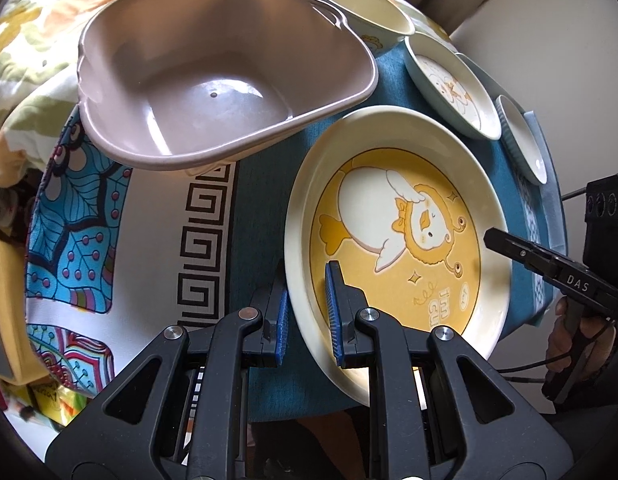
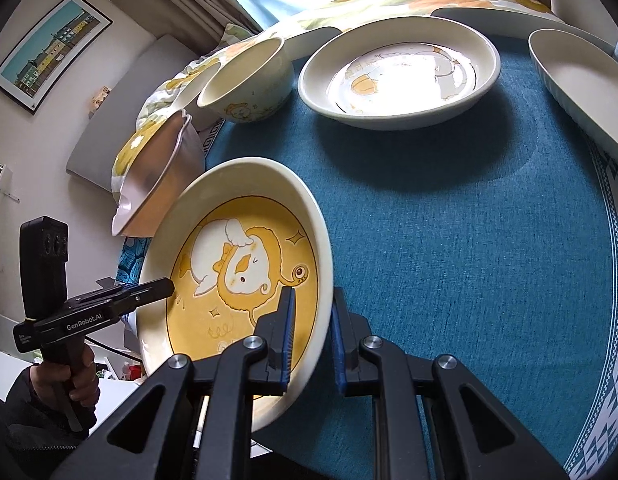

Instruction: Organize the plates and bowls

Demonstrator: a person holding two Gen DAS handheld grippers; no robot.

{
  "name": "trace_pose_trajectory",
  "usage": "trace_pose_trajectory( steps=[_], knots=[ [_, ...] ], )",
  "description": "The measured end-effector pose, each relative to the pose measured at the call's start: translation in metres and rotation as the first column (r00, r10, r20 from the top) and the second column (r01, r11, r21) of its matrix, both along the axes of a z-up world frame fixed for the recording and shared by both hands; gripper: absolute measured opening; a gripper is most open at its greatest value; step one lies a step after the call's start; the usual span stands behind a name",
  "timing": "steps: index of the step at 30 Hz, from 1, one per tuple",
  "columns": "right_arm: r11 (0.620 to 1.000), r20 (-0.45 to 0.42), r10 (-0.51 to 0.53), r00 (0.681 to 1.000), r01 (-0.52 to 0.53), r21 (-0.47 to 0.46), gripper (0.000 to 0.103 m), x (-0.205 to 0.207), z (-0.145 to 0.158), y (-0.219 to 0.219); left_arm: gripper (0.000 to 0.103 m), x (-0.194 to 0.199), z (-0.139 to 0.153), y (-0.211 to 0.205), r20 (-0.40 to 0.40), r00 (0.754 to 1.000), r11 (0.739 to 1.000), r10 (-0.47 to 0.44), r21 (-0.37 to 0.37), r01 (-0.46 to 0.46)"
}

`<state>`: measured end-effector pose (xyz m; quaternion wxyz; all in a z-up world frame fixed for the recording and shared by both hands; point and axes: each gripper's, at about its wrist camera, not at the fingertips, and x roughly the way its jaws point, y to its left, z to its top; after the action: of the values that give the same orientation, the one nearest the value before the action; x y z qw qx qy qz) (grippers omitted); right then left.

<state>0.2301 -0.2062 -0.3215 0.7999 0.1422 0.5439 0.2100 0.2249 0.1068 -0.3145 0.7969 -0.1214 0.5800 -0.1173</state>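
Observation:
A cream plate with a yellow duck picture (image 1: 397, 240) (image 2: 237, 264) is gripped on two opposite sides. My left gripper (image 1: 307, 316) is shut on its left rim, one blue pad inside the plate and one outside. My right gripper (image 2: 312, 336) is shut on the opposite rim the same way. In the right wrist view the plate tilts above the blue tablecloth (image 2: 469, 240), and the left gripper (image 2: 149, 290) shows at its far edge. The right gripper (image 1: 509, 246) appears at the plate's right edge in the left wrist view.
A pinkish-brown basin (image 1: 213, 80) (image 2: 157, 184) sits just beyond the plate. Behind it stand a cream bowl (image 1: 357, 12) (image 2: 249, 84), a second duck plate (image 1: 449, 84) (image 2: 397, 76) and a white ribbed dish (image 1: 521, 140) (image 2: 581, 88). A floral cloth (image 1: 29, 40) borders the table.

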Motion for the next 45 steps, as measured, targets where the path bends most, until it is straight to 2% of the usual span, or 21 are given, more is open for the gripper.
trace_pose_trajectory(
  steps=[5, 7, 9, 10, 11, 18, 22, 26, 28, 29, 30, 32, 34, 37, 40, 42, 45],
  knots=[
    [1.000, -0.003, -0.027, 1.000, 0.027, 0.016, 0.015, -0.001, 0.000, -0.001, 0.015, 0.000, 0.000, -0.009, -0.011, 1.000, 0.999, -0.005, 0.040, 0.005],
    [0.999, 0.013, -0.041, 0.999, 0.041, 0.014, 0.020, -0.003, 0.001, -0.002, 0.018, 0.001, 0.000, -0.013, -0.016, 1.000, 0.999, -0.007, 0.050, 0.008],
    [0.999, 0.014, -0.044, 0.999, 0.044, 0.019, 0.039, -0.005, 0.003, -0.003, 0.035, -0.001, 0.001, -0.017, -0.013, 1.000, 0.998, -0.007, 0.059, 0.008],
    [0.999, 0.010, -0.041, 0.999, 0.040, 0.027, 0.046, -0.006, 0.003, -0.003, 0.062, -0.002, 0.002, -0.018, -0.005, 1.000, 0.998, -0.001, 0.067, 0.001],
    [0.999, 0.007, -0.035, 0.999, 0.035, 0.033, 0.054, -0.007, 0.004, -0.003, 0.079, -0.004, 0.005, -0.019, 0.012, 1.000, 0.997, 0.012, 0.081, -0.013],
    [0.999, 0.031, 0.017, 0.999, -0.018, 0.044, 0.056, -0.013, 0.021, -0.023, 0.080, -0.022, 0.031, -0.032, 0.046, 0.994, 0.988, 0.098, 0.113, -0.103],
    [0.999, 0.078, 0.023, 0.997, -0.026, 0.042, 0.056, -0.020, 0.046, -0.058, 0.080, -0.033, 0.067, -0.062, 0.101, 0.989, 0.984, 0.108, 0.134, -0.121],
    [0.999, 0.149, -0.011, 0.989, 0.003, 0.053, 0.059, -0.028, 0.075, -0.107, 0.080, -0.036, 0.112, -0.110, 0.186, 0.980, 0.987, 0.064, 0.131, -0.089],
    [0.999, 0.162, -0.036, 0.986, 0.029, 0.044, 0.077, -0.029, 0.082, -0.130, 0.081, -0.029, 0.134, -0.142, 0.232, 0.972, 0.991, 0.025, 0.119, -0.054],
    [0.998, 0.170, -0.051, 0.984, 0.044, 0.044, 0.093, -0.030, 0.086, -0.140, 0.083, -0.023, 0.143, -0.158, 0.254, 0.967, 0.993, 0.000, 0.113, -0.030],
    [0.997, 0.179, -0.068, 0.981, 0.060, 0.046, 0.099, -0.031, 0.090, -0.152, 0.086, -0.015, 0.153, -0.175, 0.275, 0.961, 0.994, -0.028, 0.109, -0.002],
    [0.995, 0.198, -0.095, 0.976, 0.088, 0.044, 0.100, -0.033, 0.097, -0.172, 0.096, 0.002, 0.169, -0.205, 0.304, 0.949, 0.993, -0.088, 0.098, 0.061],
    [0.991, 0.217, -0.135, 0.967, 0.129, 0.039, 0.100, -0.034, 0.104, -0.190, 0.101, 0.026, 0.183, -0.234, 0.322, 0.936, 0.990, -0.140, 0.075, 0.122],
    [0.978, 0.259, -0.206, 0.944, 0.203, 0.041, 0.100, -0.034, 0.114, -0.210, 0.102, 0.065, 0.192, -0.276, 0.333, 0.915, 0.973, -0.228, 0.066, 0.219],
    [0.964, 0.281, -0.261, 0.924, 0.265, 0.025, 0.100, -0.031, 0.122, -0.226, 0.102, 0.108, 0.188, -0.315, 0.315, 0.890, 0.944, -0.330, 0.081, 0.321],
    [0.953, 0.222, -0.290, 0.931, 0.301, -0.022, 0.100, -0.019, 0.121, -0.233, 0.102, 0.133, 0.179, -0.336, 0.299, 0.868, 0.917, -0.395, 0.079, 0.390],
    [0.921, 0.193, -0.378, 0.906, 0.389, -0.027, 0.100, -0.008, 0.113, -0.240, 0.102, 0.173, 0.153, -0.357, 0.228, 0.851, 0.880, -0.473, 0.092, 0.465]
  ],
)
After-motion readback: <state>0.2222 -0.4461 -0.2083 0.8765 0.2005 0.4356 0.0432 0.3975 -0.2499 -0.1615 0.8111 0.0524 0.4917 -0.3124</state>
